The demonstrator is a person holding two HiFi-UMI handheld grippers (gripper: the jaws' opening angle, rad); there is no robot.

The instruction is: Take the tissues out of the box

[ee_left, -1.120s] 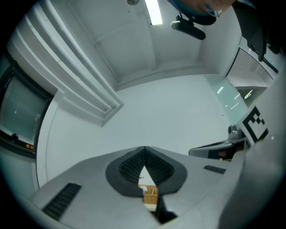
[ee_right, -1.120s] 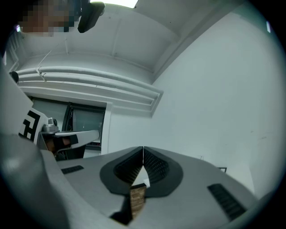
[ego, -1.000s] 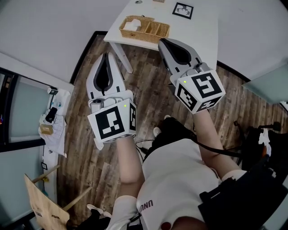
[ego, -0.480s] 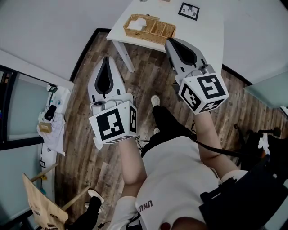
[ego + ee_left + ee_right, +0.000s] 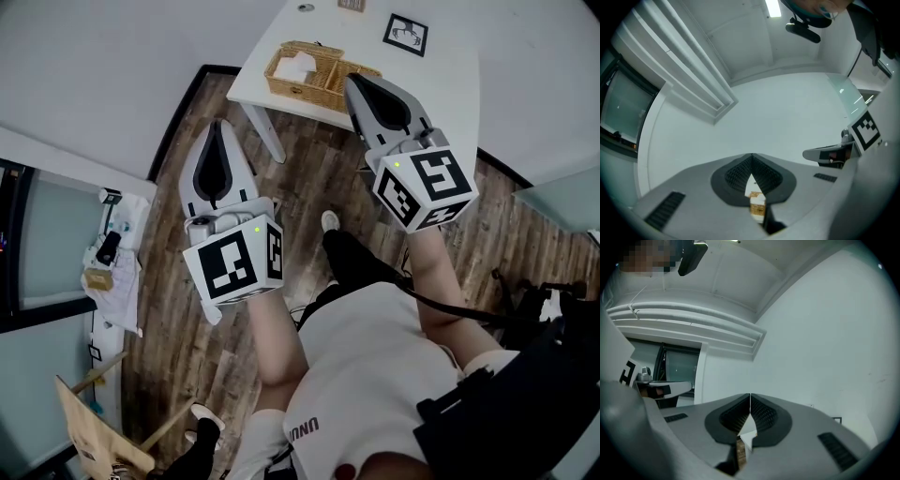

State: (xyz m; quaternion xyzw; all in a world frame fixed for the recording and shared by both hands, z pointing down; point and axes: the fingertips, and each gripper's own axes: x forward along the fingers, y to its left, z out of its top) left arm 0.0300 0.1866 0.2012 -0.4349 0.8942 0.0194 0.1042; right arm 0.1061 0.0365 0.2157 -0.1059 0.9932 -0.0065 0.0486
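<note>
A wicker box [image 5: 317,75] with compartments stands near the front edge of the white table [image 5: 441,80], and white tissues [image 5: 296,67] fill its left compartment. My left gripper [image 5: 220,126] is held over the wood floor, short of the table and to the left of the box, shut with nothing in it. My right gripper [image 5: 352,81] is shut and empty too, its tip over the box's right end. In the left gripper view the jaws meet at the tip [image 5: 751,157], with the wicker box [image 5: 757,206] glimpsed below them. The right gripper [image 5: 750,397] faces a bare white wall.
A square black-and-white marker card [image 5: 406,34] lies on the table behind the box. White table legs [image 5: 265,132] slant down to the floor. A cluttered low shelf [image 5: 109,258] stands at the left, a wooden frame [image 5: 94,427] at lower left, a black chair base [image 5: 539,286] at the right.
The table and box have come lower and nearer in the head view as the person steps forward. Both grippers stay raised and shut.
</note>
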